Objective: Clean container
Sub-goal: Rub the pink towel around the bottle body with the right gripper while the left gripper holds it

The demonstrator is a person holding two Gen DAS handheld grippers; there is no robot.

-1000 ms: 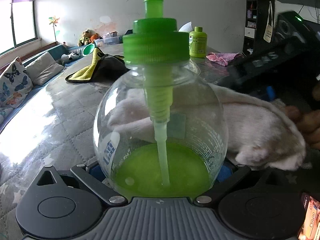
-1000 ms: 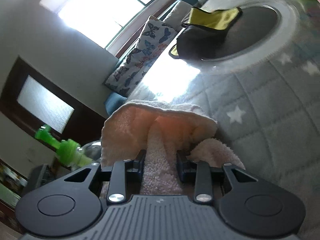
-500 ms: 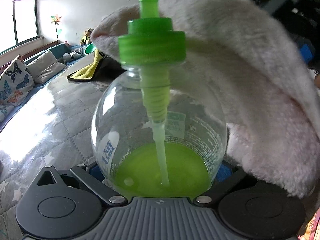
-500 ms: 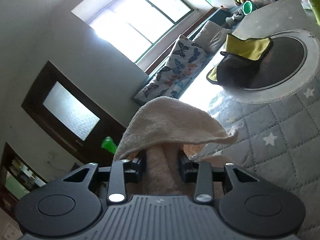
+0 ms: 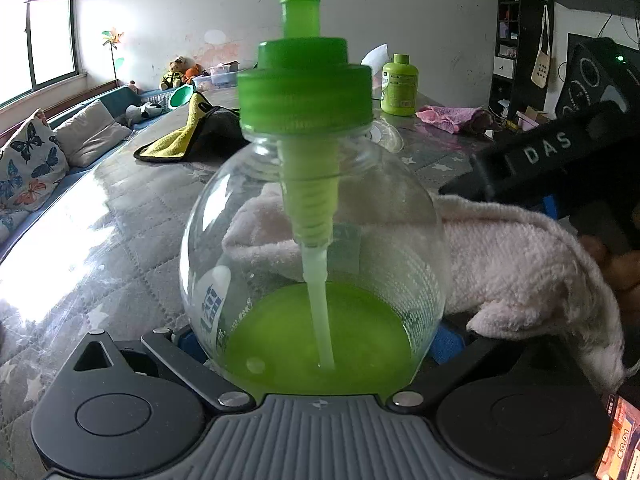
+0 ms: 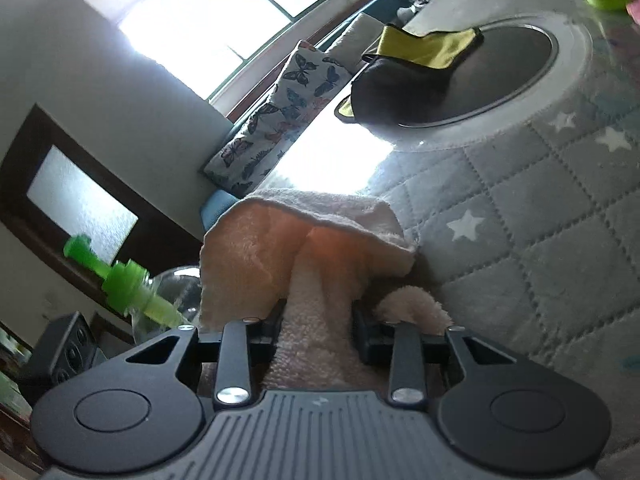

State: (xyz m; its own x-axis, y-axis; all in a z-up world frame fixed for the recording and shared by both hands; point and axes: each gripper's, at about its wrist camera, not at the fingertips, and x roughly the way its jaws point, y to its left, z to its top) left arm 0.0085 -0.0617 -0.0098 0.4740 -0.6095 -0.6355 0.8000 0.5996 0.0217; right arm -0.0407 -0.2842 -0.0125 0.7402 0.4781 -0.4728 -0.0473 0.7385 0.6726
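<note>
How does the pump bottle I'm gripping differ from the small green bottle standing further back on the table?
The pump bottle has a clear round body showing green liquid low inside; the small green bottle is opaque, straight-sided and lime all over. The pump bottle has a wide ribbed collar and pump stem, the small green bottle a plain cap. The pump bottle sits between the left gripper fingers with the towel against it; the small green bottle stands free. Both are upright with green tops.
</note>
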